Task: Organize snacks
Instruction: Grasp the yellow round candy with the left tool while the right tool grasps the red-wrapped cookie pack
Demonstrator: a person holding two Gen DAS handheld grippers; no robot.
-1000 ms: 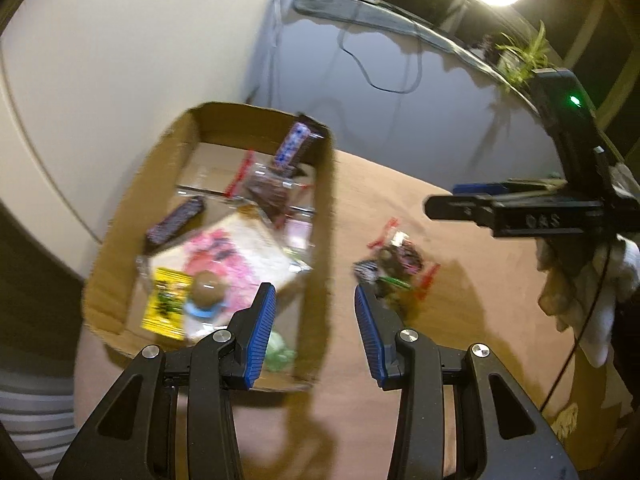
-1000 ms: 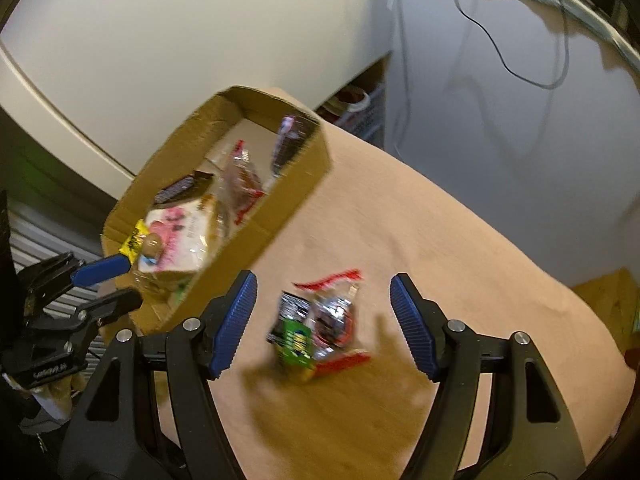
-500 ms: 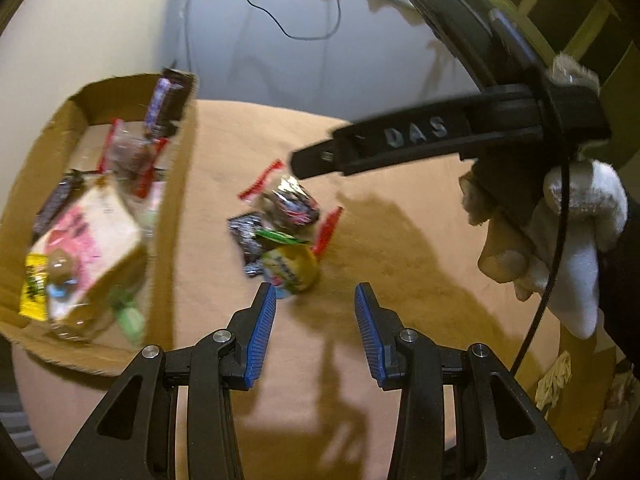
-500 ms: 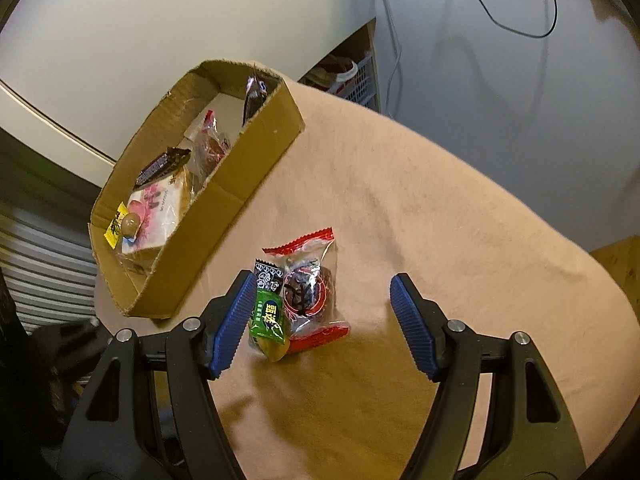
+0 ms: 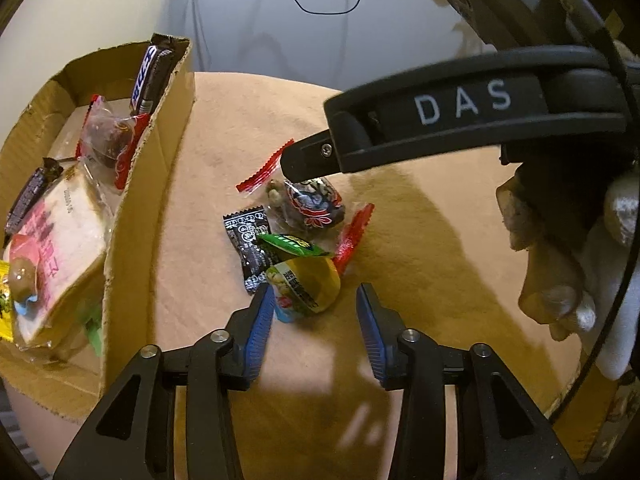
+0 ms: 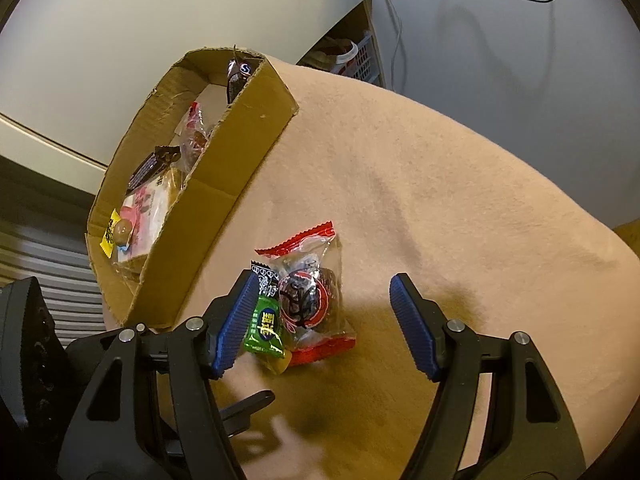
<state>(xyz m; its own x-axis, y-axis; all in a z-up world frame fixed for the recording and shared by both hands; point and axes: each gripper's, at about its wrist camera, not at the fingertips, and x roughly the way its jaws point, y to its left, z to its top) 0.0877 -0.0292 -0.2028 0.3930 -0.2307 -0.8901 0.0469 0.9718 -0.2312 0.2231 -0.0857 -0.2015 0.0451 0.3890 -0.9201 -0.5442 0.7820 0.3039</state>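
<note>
A cardboard box (image 5: 132, 216) sits at the left on a counter (image 5: 420, 240) covered in tan cloth, already holding several snacks: a pink-printed packet of sliced bread (image 5: 56, 248), a small yellow packet (image 5: 3, 300) at the edge, a dark candy bar (image 5: 28, 196) lying flat, a clear red-edged bag (image 5: 108, 140) of dark sweets, and a brown and blue chocolate bar (image 5: 150, 76) standing up against the box's right wall; its lettering is too foreshortened to read. To the right of the box, well apart from it, a small heap of loose snacks lies on the cloth: a black wrapper (image 5: 248, 244) with white characters, a green wrapper (image 5: 290, 244) with yellow characters, a yellow and blue packet (image 5: 306, 288) with small print, and a clear bag with red zigzag ends (image 5: 312, 204) around a dark, red-patterned sweet. None of that writing can be made out. The left hand-held gripper (image 5: 315, 300) hovers just short of the yellow packet, its blue-padded jaws opening and grasping nothing. Above the heap, the right hand-held gripper (image 6: 322, 300) crosses the left view as a black bar marked "DAS", partly hiding the clear bag. In its own view its jaws are closing, standing either side of the green wrapper and clear bag; its left pad is hard against the green wrapper, the right pad clear of the bag. A black cable (image 5: 320, 0) hangs on the pale wall behind.
</note>
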